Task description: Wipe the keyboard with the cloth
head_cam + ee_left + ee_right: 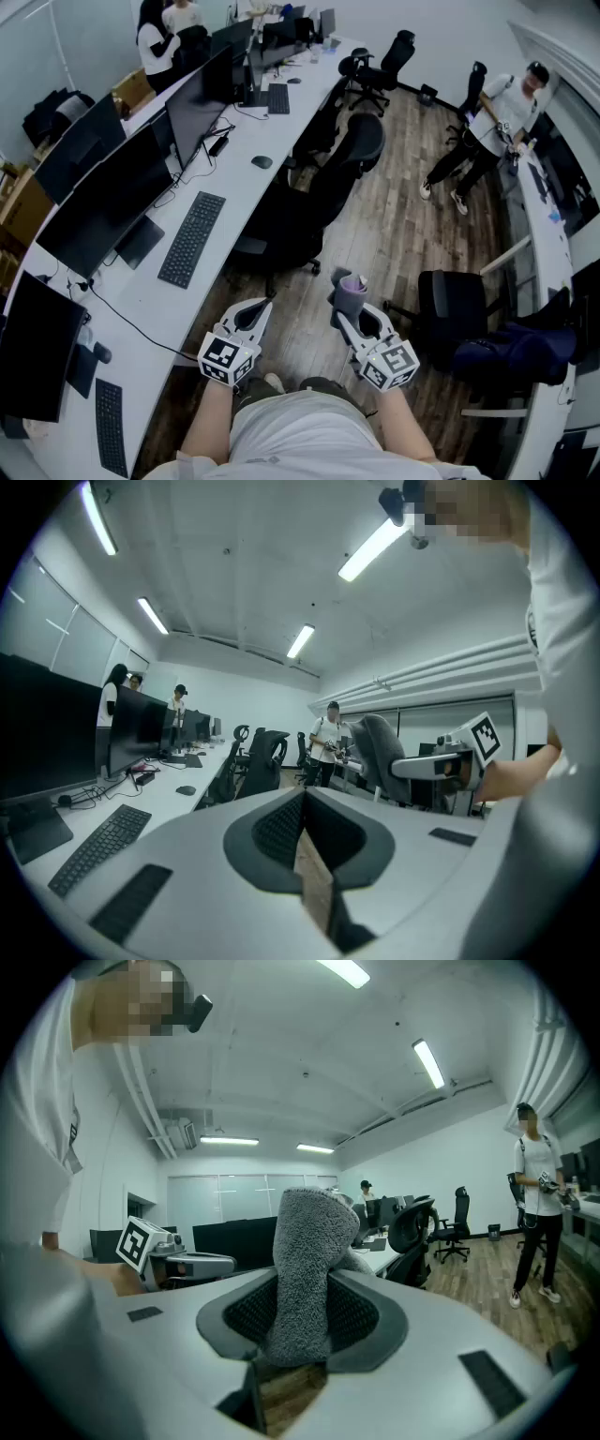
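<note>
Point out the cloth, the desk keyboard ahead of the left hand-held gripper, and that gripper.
cloth (305, 1269): right gripper view, middle of the grey fold between the jaws.
keyboard (192, 239): head view, centre of its keys.
left hand-held gripper (265, 305): head view, tips of its closed jaws.

shirt (300, 433): pale grey, short sleeves | left gripper (266, 304), right gripper (343, 302): grey, black-white marker cubes (228, 359)

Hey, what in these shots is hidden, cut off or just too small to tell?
- Head view: any dust on the middle keyboard is too small to see.
- Head view: the nearest monitor is cut off by the left edge.
- Right gripper view: the lower end of the cloth is hidden behind the right gripper, whose jaws clamp it.
</note>
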A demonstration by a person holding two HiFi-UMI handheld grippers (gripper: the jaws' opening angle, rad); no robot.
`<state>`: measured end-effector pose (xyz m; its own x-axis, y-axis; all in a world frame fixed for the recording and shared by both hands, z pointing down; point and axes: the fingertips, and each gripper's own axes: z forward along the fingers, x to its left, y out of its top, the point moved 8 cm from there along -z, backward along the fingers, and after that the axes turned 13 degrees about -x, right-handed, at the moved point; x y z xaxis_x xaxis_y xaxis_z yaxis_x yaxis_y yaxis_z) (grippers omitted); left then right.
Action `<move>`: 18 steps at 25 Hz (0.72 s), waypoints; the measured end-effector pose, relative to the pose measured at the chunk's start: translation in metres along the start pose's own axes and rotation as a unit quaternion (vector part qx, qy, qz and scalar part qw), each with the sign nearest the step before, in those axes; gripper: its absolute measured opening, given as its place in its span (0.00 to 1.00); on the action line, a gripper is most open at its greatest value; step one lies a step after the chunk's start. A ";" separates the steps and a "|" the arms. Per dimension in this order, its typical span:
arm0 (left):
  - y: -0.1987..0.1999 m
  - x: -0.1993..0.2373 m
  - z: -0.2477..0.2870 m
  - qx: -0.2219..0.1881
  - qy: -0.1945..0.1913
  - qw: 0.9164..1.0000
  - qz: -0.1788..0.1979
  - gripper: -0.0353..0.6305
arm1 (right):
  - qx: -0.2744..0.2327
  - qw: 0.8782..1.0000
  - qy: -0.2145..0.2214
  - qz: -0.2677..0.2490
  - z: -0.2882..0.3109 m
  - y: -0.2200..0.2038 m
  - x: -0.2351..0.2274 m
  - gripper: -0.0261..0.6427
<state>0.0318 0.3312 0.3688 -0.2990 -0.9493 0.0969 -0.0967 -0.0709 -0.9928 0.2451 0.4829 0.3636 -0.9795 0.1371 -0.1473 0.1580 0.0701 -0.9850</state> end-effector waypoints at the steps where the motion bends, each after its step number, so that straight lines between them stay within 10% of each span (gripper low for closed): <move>1: 0.000 0.006 0.000 0.000 -0.001 1.000 -0.002 0.06 | 0.001 1.000 0.001 -0.002 0.007 0.000 0.001 0.26; 18: -0.005 0.095 0.004 0.012 -0.010 1.000 -0.022 0.06 | 0.009 0.999 -0.010 0.038 0.094 -0.028 0.019 0.27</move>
<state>0.0073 0.2404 0.3827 -0.2751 -0.9514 0.1385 -0.0871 -0.1188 -0.9891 0.2105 0.3903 0.3798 -0.9671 0.1209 -0.2238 0.2304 0.0430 -0.9721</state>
